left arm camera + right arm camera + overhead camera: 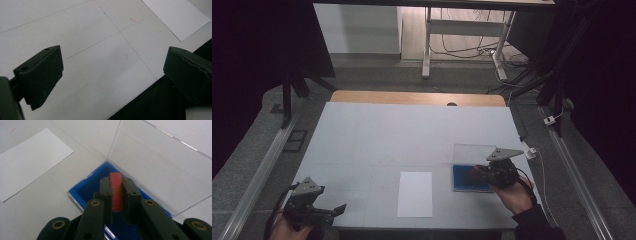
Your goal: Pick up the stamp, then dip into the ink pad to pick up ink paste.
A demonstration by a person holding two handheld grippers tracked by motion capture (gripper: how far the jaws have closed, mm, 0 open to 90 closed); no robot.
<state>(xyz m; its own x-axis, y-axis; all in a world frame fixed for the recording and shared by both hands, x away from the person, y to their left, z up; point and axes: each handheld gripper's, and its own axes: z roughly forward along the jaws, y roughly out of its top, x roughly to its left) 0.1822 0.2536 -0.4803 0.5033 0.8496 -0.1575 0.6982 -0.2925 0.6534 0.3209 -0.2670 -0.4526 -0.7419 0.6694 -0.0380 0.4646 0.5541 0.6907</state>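
A blue tray box (462, 180) with a clear hinged lid (473, 153) standing open lies at the table's front right. My right gripper (478, 172) hangs over it, shut on a small red block (116, 191) that stands upright between its jaws above the blue box floor (87, 188). The clear lid (160, 162) rises behind the block. My left gripper (339, 209) is open at the table's front left corner, nothing between its jaws, with bare tabletop (100, 62) under it. A white paper sheet (415, 193) lies between the two grippers.
The grey table (402, 135) has a wooden strip (417, 97) along its far edge. The paper sheet's corner (180, 17) shows in the left gripper view, and the sheet (27, 162) lies left of the box in the right gripper view. A white frame (462, 30) and cables stand beyond.
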